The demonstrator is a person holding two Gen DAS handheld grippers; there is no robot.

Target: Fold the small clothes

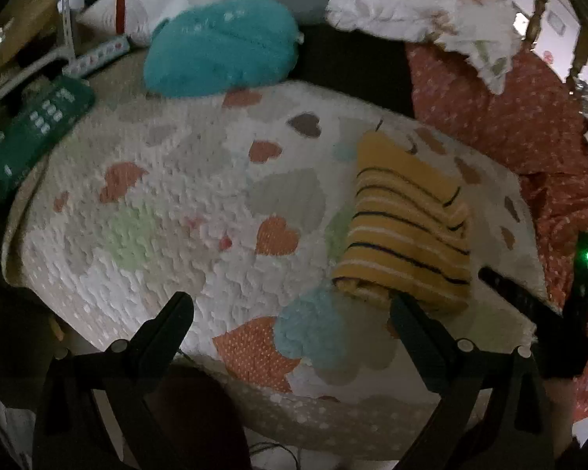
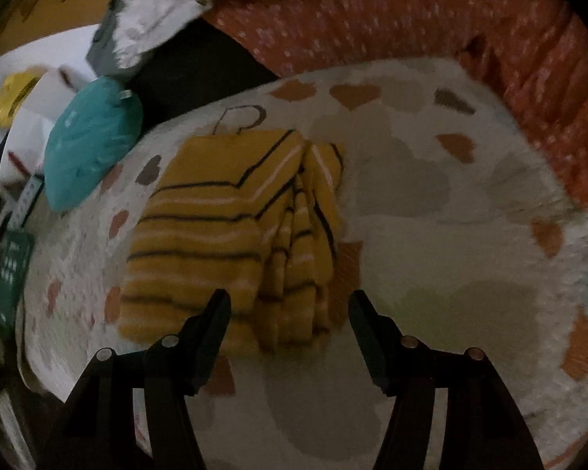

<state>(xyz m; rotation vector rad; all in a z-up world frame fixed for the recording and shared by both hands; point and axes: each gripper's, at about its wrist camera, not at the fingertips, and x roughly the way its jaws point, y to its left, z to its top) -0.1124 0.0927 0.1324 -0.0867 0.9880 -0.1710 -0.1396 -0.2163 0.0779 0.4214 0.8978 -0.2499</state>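
The folded mustard-yellow striped knit garment (image 2: 231, 231) is seen just ahead of the spread, empty right tongs (image 2: 290, 305), lengthwise away; the left tongs (image 1: 292, 309) are likewise spread.

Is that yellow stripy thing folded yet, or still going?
The yellow striped garment already lies folded in a compact stack on the heart-print blanket. Neither the left claw nor the right claw holds anything; both are open. No other unfolded small garment is clearly visible.

Home bedroom: heart-print blanket (image 1: 168, 211), floral pillow (image 1: 423, 4), teal cushion (image 1: 219, 47).
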